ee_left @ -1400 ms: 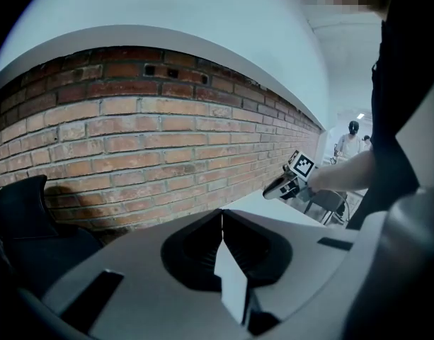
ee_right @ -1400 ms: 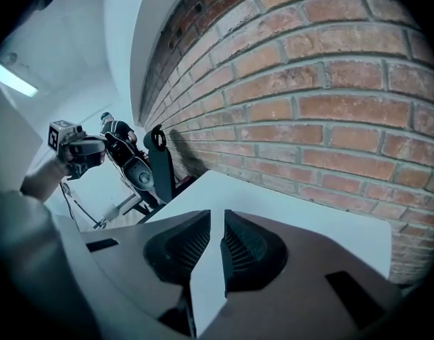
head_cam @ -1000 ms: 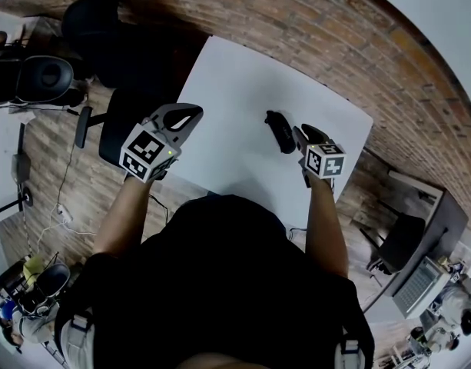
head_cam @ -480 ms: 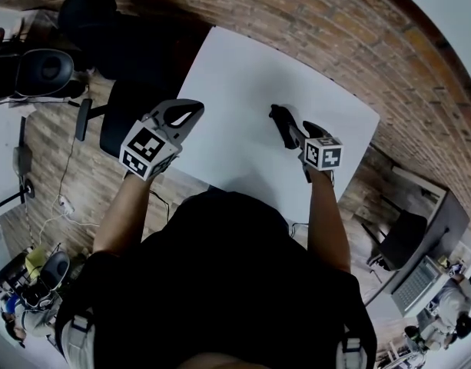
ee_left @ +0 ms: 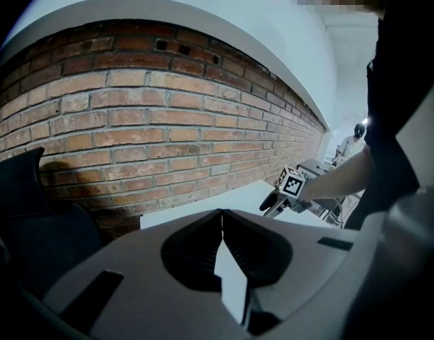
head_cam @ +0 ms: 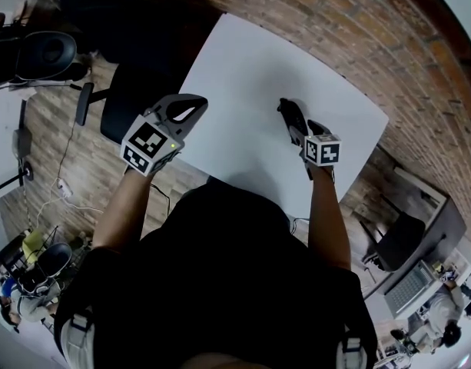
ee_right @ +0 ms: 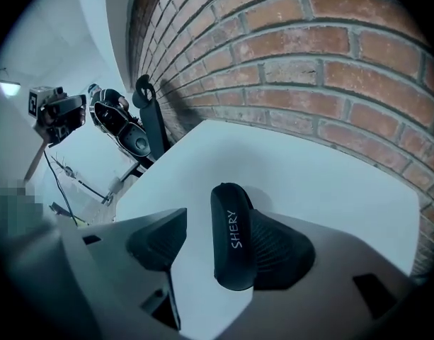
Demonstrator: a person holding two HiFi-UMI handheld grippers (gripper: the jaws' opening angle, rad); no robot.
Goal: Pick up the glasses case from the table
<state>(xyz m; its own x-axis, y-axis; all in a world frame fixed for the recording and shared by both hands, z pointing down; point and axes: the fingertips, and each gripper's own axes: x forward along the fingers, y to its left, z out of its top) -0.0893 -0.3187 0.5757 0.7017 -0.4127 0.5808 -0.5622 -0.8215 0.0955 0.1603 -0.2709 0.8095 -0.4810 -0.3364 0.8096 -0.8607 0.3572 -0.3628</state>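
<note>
The black glasses case [head_cam: 290,117] lies on the white table [head_cam: 243,68] near its right side. My right gripper [head_cam: 300,129] is lowered over it and its jaws have just been opening; the case [ee_right: 231,243], with white lettering on it, lies between them. It rests against the right jaw's pad, with a gap to the left jaw. My left gripper [head_cam: 190,111] hovers over the table's left front edge, jaws shut with nothing in them [ee_left: 221,217].
A brick wall [ee_right: 323,62] runs behind the table's far edge. Black office chairs [head_cam: 44,58] stand at the left. A desk with a laptop [head_cam: 410,283] is at the lower right. A camera on a stand [ee_right: 55,112] is off the table's left.
My right gripper has come down and forward onto the case, and its jaws now straddle it. The left gripper has barely moved.
</note>
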